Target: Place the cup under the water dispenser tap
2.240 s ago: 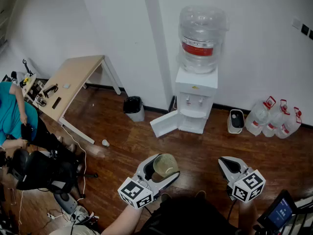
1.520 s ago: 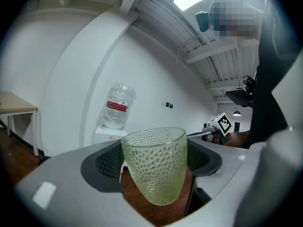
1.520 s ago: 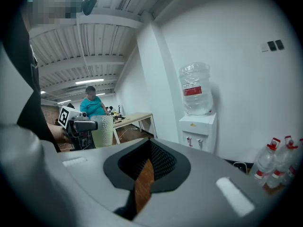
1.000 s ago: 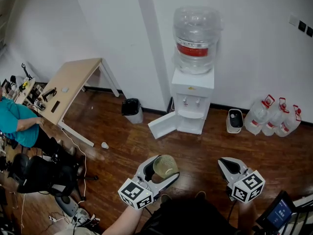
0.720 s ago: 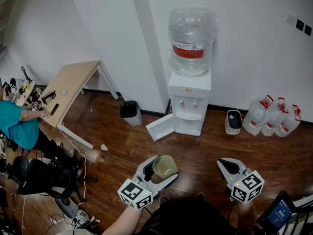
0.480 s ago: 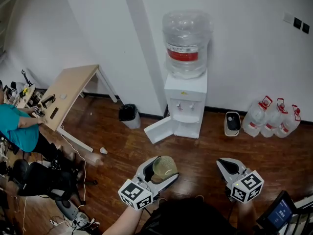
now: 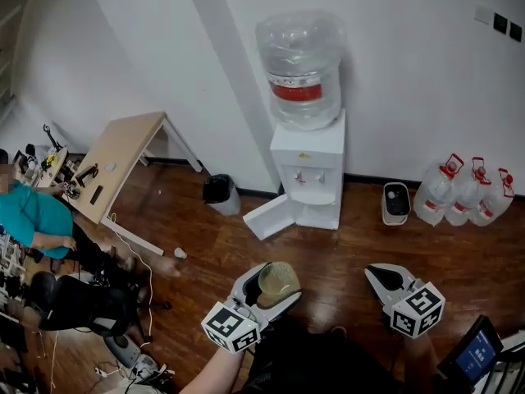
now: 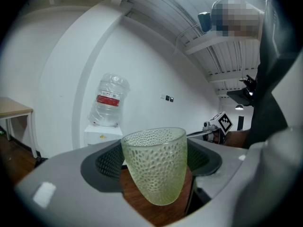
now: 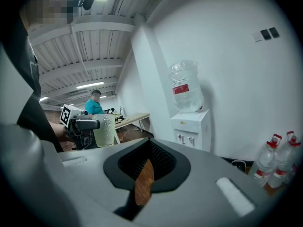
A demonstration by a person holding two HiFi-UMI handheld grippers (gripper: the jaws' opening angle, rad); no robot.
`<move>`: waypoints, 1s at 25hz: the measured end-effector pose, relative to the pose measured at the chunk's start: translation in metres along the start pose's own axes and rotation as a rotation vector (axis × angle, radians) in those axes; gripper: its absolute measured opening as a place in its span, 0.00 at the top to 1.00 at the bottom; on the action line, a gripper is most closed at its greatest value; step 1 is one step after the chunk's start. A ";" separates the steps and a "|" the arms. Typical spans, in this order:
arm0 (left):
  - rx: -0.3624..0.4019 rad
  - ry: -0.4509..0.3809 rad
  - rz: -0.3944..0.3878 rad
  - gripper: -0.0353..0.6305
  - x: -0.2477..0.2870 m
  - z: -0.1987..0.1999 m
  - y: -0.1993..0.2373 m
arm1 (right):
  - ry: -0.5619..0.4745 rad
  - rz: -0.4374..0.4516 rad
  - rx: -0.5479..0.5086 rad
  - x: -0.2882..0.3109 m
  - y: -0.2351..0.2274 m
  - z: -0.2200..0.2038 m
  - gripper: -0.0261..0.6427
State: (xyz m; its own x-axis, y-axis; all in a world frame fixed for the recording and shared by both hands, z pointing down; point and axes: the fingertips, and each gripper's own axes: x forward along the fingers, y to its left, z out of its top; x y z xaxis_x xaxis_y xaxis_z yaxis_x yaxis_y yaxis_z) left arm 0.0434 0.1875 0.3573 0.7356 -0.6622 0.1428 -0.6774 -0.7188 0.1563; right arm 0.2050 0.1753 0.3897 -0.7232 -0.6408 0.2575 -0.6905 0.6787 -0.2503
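The head view looked steeply down from above and behind the left gripper (image 7: 275,279) and right gripper (image 7: 380,273), with the water dispenser (image 7: 305,167) standing well ahead of both. Each gripper view sat close behind its own jaws, looking along them and slightly upward. The right gripper view angled toward its left, catching the left gripper with its cup (image 9: 104,130). All three views shared the dispenser.
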 end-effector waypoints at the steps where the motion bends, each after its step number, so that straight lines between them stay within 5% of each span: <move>1: -0.009 0.003 -0.001 0.36 0.004 -0.001 0.004 | -0.001 0.003 0.005 0.004 -0.004 0.001 0.96; 8: -0.031 0.010 -0.041 0.36 0.036 -0.004 0.049 | 0.012 -0.015 0.002 0.048 -0.029 0.015 0.96; 18: -0.037 -0.007 -0.115 0.36 0.071 0.004 0.169 | 0.020 -0.077 -0.033 0.143 -0.045 0.056 0.96; 25: -0.108 0.010 -0.131 0.36 0.089 -0.008 0.252 | 0.078 -0.134 -0.016 0.205 -0.052 0.071 0.96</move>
State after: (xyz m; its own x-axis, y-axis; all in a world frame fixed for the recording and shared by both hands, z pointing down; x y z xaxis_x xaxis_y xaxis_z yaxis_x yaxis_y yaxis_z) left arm -0.0618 -0.0506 0.4171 0.8179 -0.5620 0.1236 -0.5722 -0.7716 0.2780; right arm 0.0920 -0.0164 0.3894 -0.6213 -0.6965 0.3591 -0.7797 0.5954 -0.1941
